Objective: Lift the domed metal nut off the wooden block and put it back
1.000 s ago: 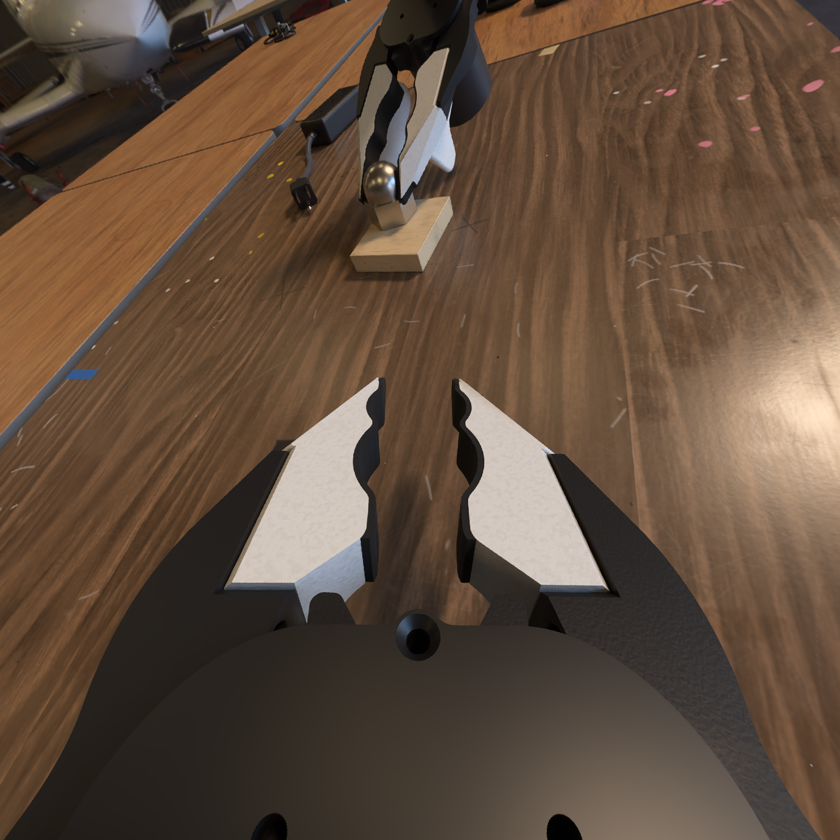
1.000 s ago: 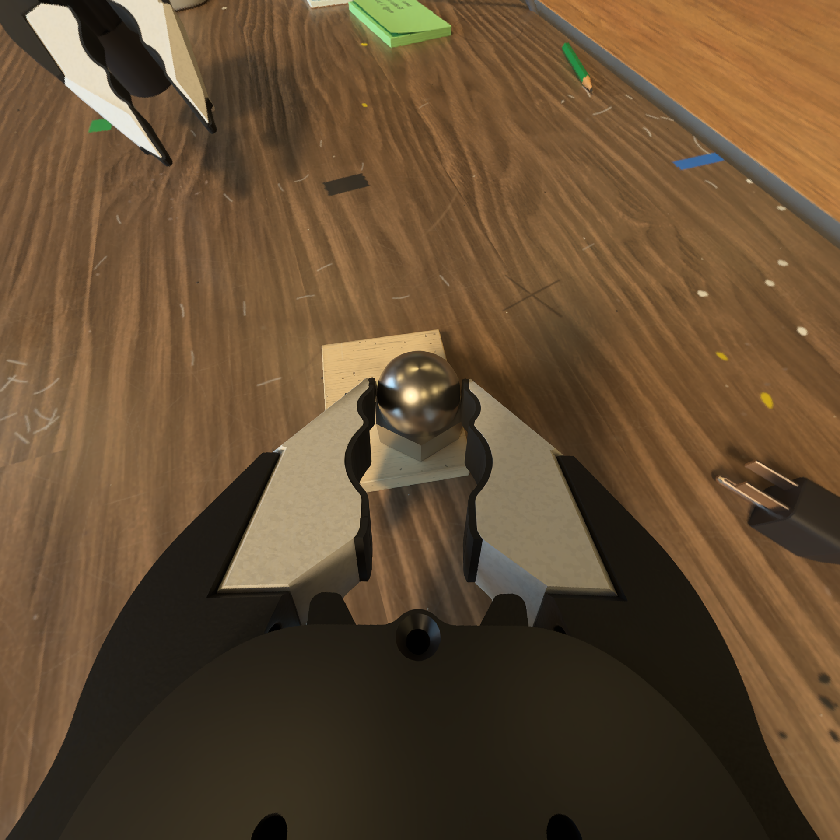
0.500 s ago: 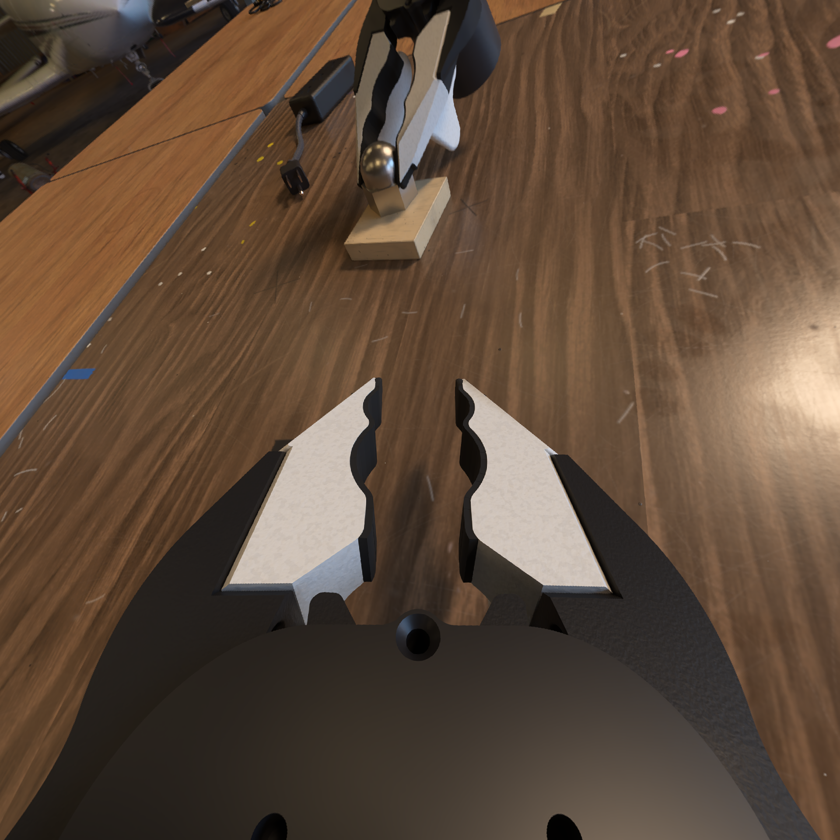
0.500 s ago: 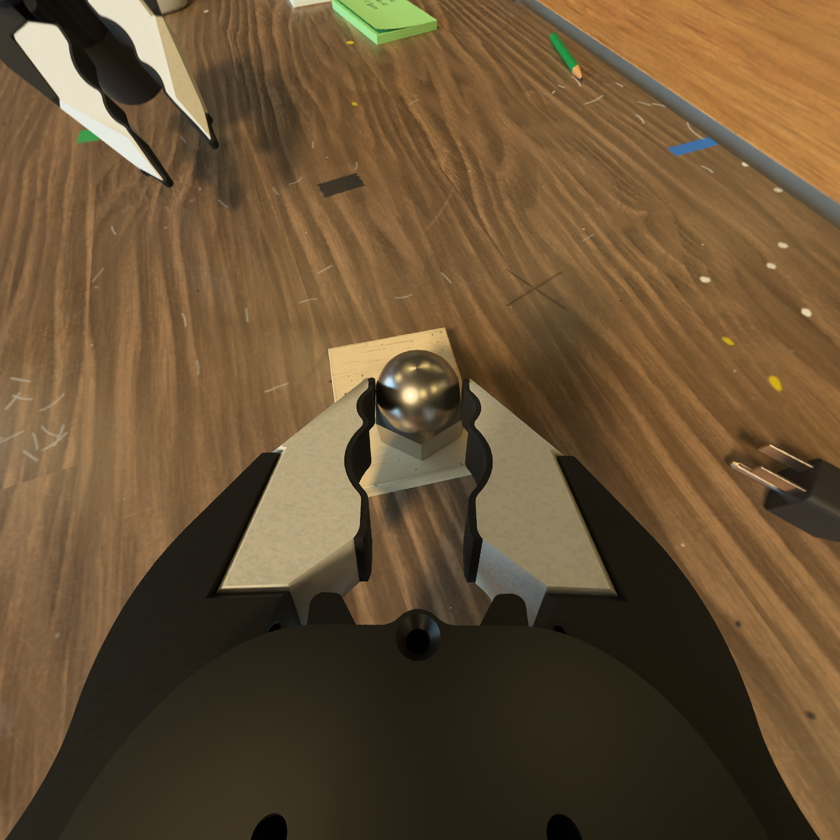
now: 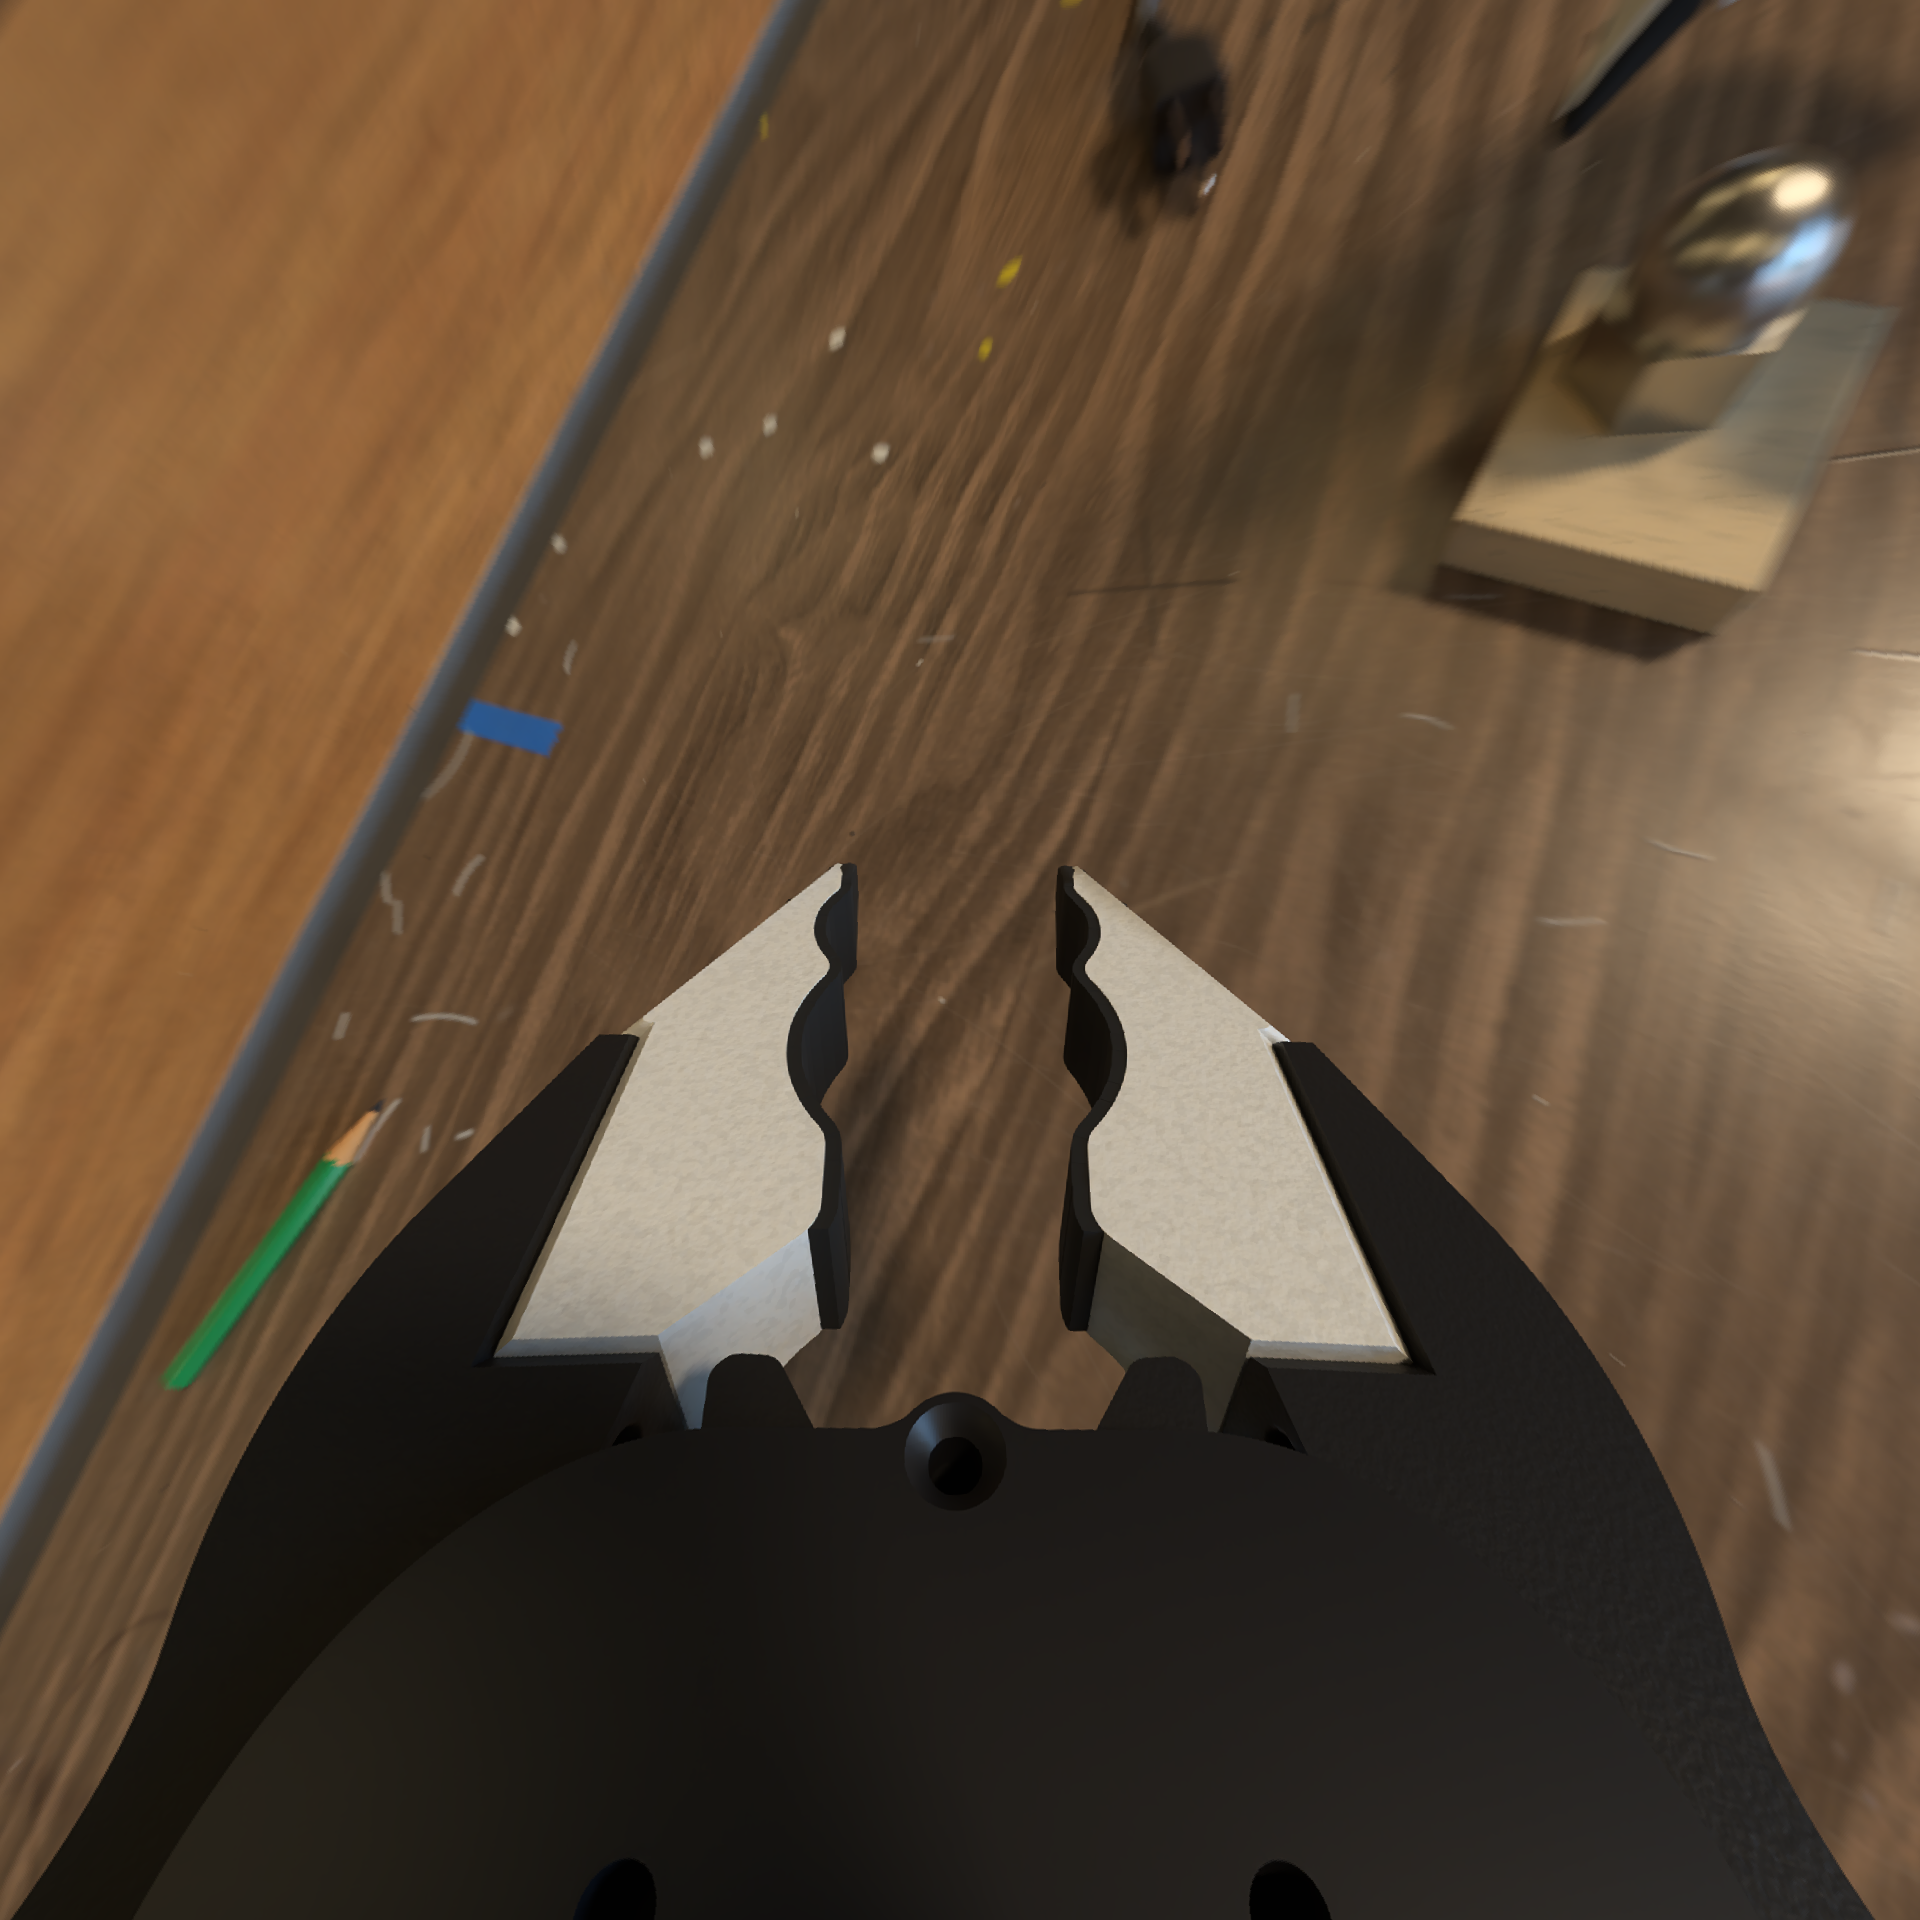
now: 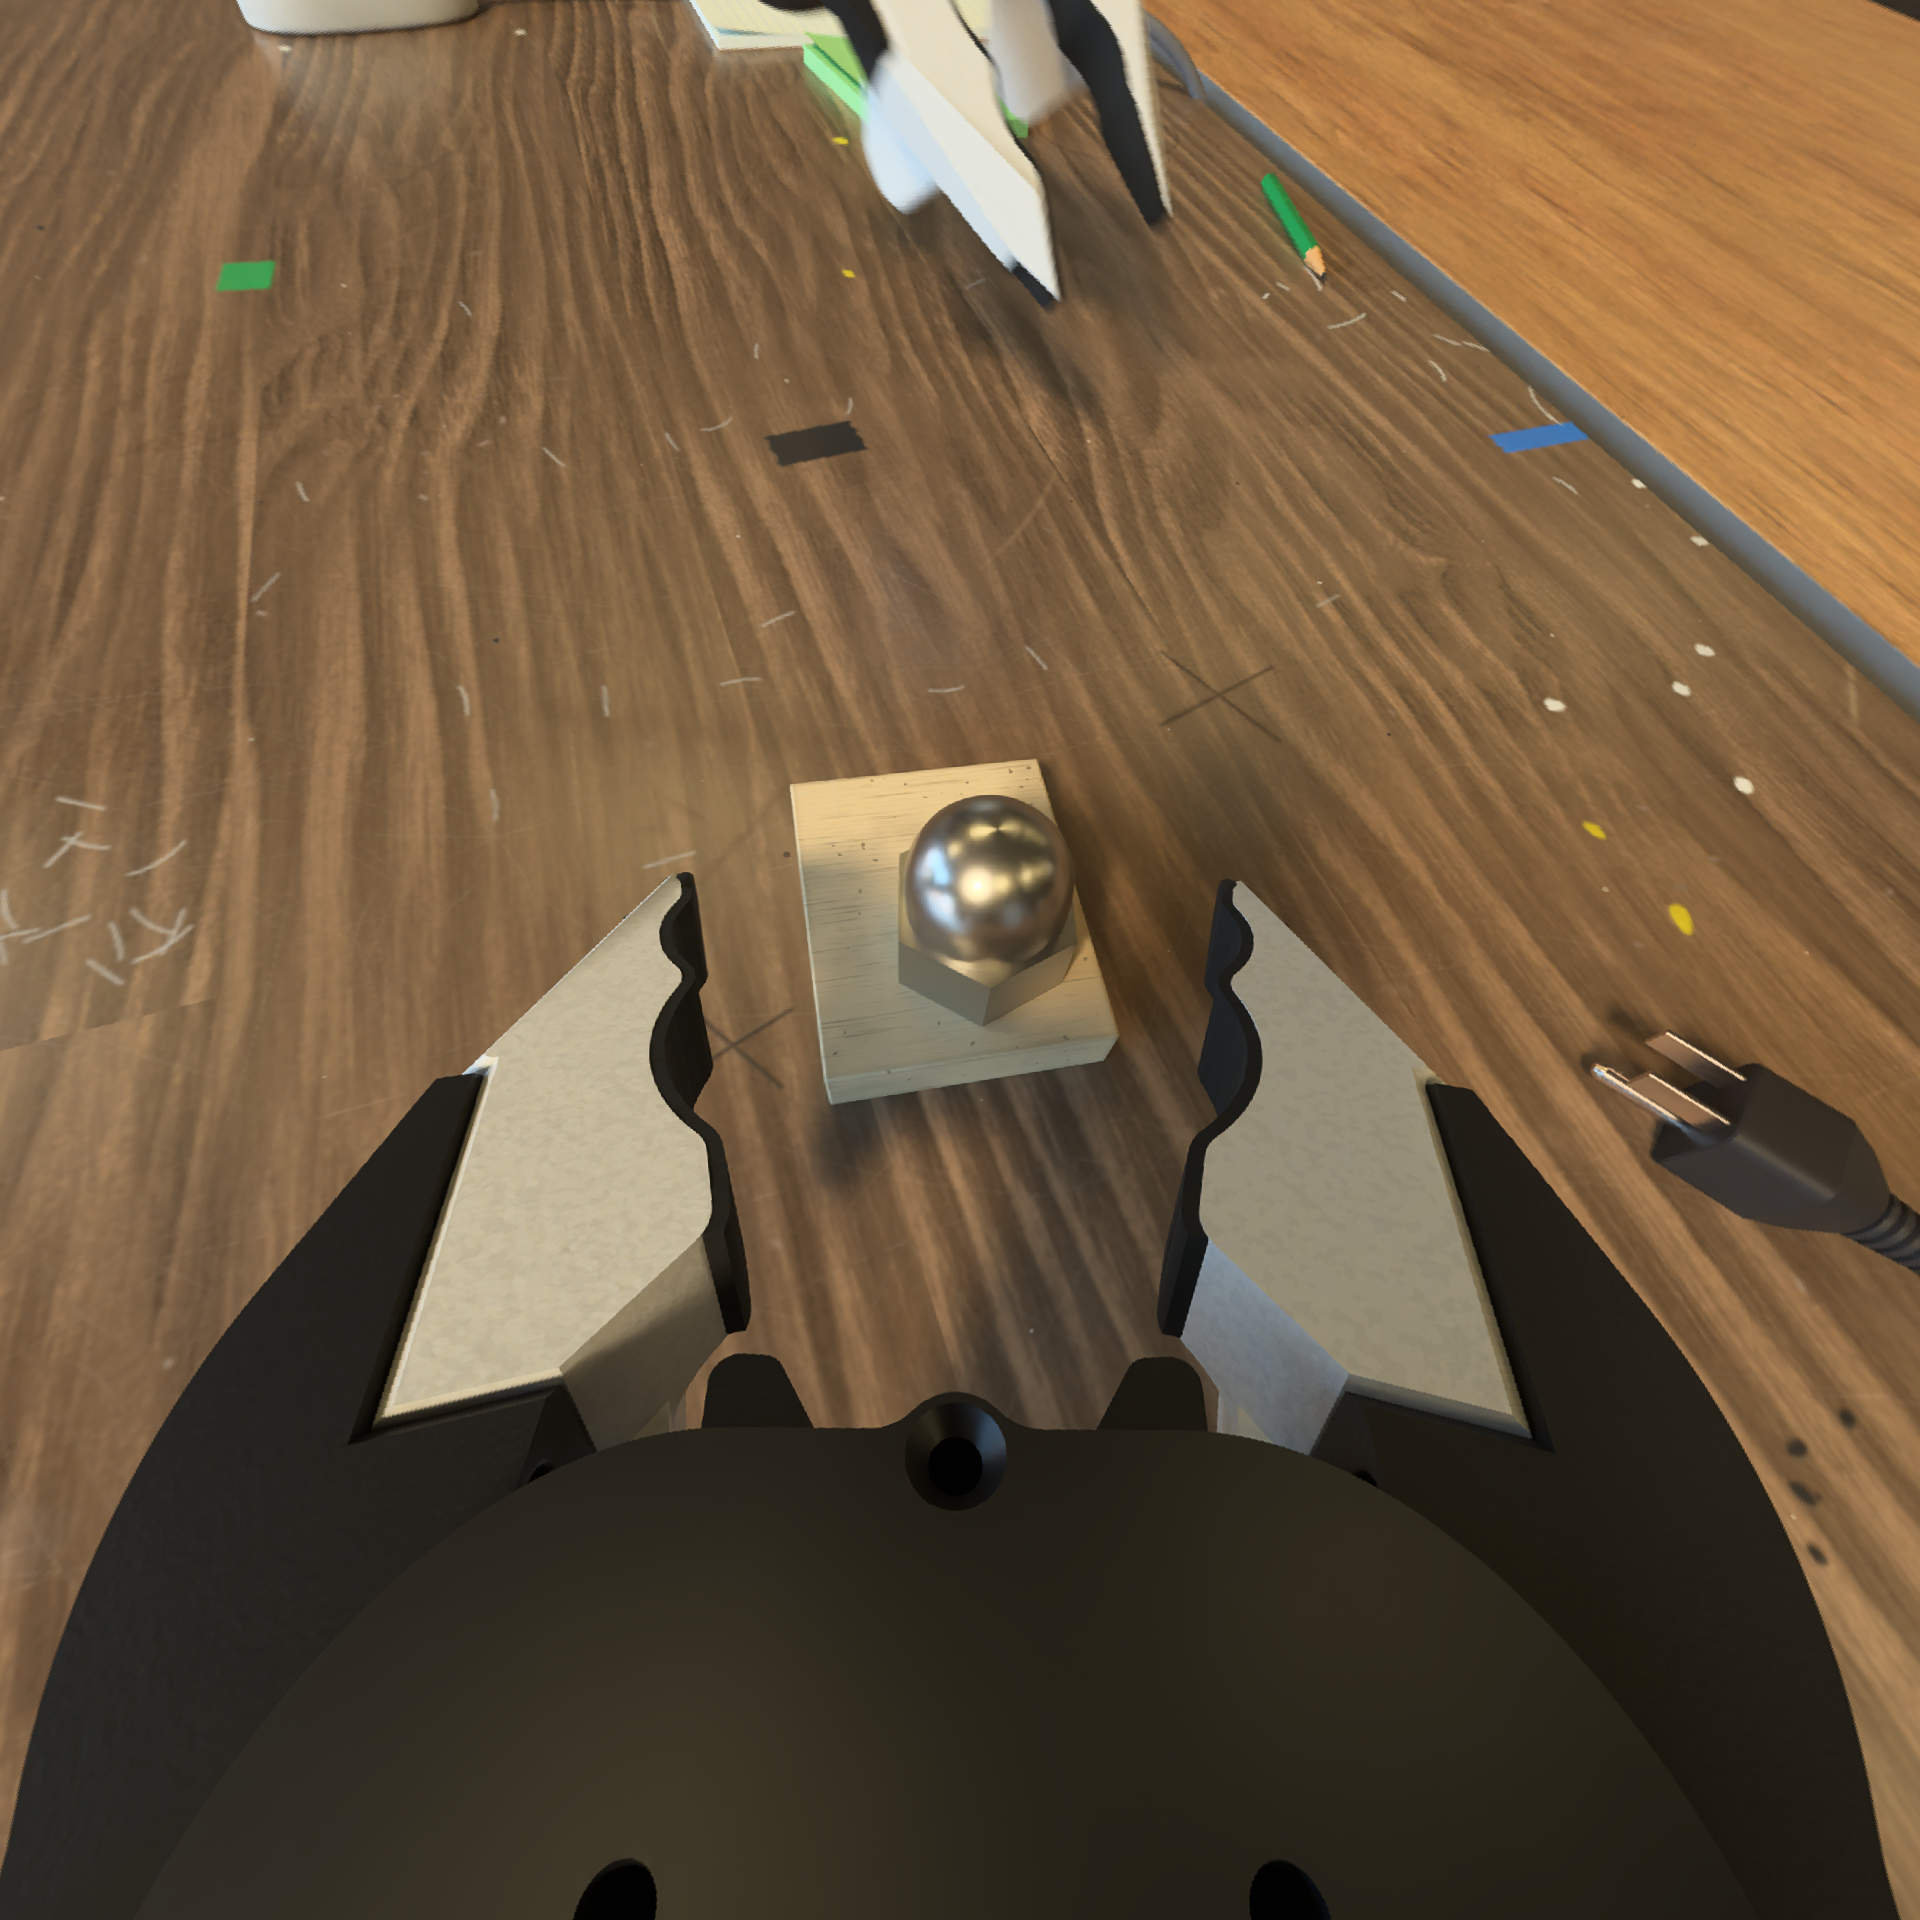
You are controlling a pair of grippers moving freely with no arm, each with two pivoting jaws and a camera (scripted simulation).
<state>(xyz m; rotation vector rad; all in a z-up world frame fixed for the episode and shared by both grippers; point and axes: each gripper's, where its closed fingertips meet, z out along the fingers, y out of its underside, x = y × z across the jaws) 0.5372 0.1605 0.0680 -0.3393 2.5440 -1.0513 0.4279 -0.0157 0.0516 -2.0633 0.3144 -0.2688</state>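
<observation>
Right gripper [image 6: 956, 894] spread wide, empty — domed nut [image 6: 985, 902] seated upright on wooden block [image 6: 883, 1023]; left gripper [image 5: 956, 883] part-open, empty, clear.

A dark walnut-grained counter [image 6: 436, 582], scuffed with pale scratches and dotted with white and yellow specks, butts along a grey edge strip [image 5: 447, 707] against a lighter orange-brown wooden surface [image 6: 1621, 208], with a soft glare at the left wrist view's right edge.
</observation>
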